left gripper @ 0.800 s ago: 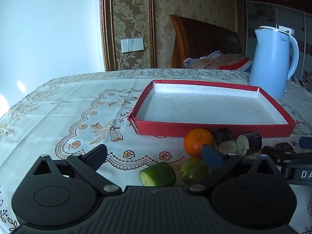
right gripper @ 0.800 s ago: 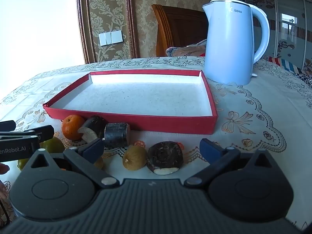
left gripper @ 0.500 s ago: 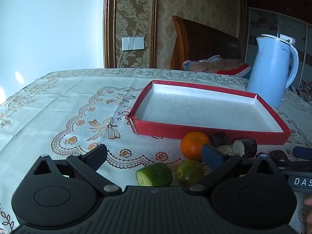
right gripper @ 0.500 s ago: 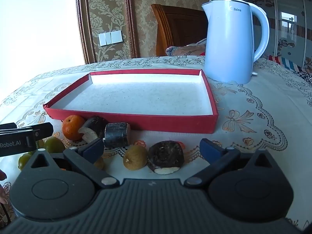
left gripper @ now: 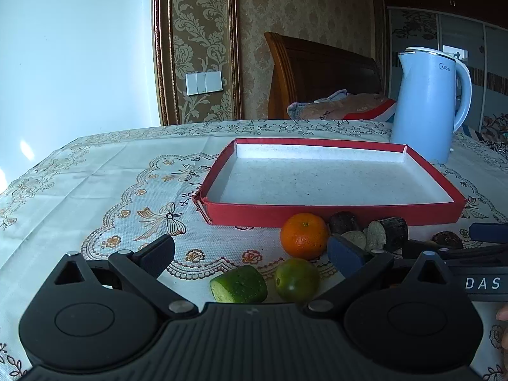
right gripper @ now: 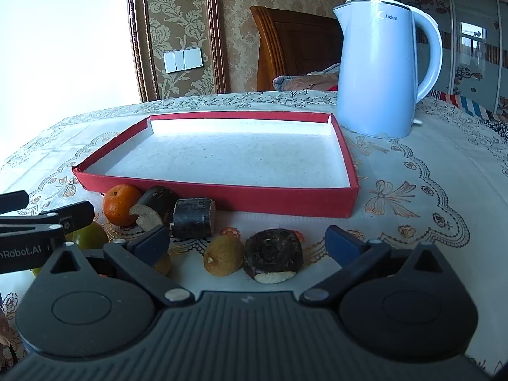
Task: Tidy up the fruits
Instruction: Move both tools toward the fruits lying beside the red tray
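Left gripper (left gripper: 250, 255): you are holding it spread, pinching nothing.
Right gripper (right gripper: 247, 241): you are holding it spread too.
Fruits: orange (left gripper: 304, 231) is sitting at twelve o'clock, touching red tray (left gripper: 317, 214).

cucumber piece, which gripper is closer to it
Left. The cucumber piece lies on the cloth just ahead of the open left gripper, between its fingers' lines. The open right gripper sits further right, over the brown fruit; the cucumber is outside its view.
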`<state>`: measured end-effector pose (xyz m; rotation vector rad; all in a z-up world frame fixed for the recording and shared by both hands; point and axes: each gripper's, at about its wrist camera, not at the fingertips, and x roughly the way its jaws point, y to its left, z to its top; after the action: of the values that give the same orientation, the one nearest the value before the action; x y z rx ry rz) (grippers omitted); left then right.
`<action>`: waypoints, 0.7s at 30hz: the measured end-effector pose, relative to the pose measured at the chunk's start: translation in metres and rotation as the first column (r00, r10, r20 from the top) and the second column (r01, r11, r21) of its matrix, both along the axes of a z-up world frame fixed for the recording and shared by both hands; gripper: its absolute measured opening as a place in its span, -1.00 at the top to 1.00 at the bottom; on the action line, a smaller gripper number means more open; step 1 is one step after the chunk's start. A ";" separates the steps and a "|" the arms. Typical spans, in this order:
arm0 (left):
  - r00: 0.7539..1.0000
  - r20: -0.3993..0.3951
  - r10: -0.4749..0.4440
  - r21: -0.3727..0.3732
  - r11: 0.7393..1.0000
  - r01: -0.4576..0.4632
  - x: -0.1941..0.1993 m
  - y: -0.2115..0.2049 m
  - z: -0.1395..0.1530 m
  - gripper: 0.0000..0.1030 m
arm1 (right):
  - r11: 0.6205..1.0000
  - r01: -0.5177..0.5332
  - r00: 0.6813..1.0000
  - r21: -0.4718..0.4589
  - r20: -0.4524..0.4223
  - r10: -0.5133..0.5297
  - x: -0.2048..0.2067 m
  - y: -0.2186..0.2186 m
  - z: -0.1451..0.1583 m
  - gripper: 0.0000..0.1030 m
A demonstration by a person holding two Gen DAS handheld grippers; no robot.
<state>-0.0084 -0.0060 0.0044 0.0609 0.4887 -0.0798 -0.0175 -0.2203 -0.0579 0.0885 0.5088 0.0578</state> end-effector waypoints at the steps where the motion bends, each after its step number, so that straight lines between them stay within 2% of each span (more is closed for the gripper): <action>1: 1.000 -0.008 0.001 -0.005 1.000 -0.001 0.001 0.000 -0.001 -1.00 | 1.000 0.001 1.000 0.000 -0.001 -0.001 0.000 0.000 0.000 -1.00; 7: 1.000 -0.008 0.025 -0.020 0.999 -0.025 0.001 0.005 -0.001 -1.00 | 1.000 -0.002 1.000 -0.006 0.012 0.002 -0.002 0.002 0.000 -1.00; 19: 0.994 0.003 0.111 -0.082 0.990 -0.110 -0.005 0.032 0.002 -1.00 | 0.998 0.043 0.997 0.041 0.064 -0.046 -0.010 -0.009 0.005 -1.00; 21: 0.994 -0.004 0.113 -0.070 0.991 -0.113 -0.006 0.033 0.001 -1.00 | 0.998 0.046 0.997 0.045 0.066 -0.049 -0.010 -0.010 0.005 -1.00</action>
<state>-0.0144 0.0273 0.0053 -0.0359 0.4879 0.0140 -0.0275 -0.2302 -0.0527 0.1407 0.4378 0.0253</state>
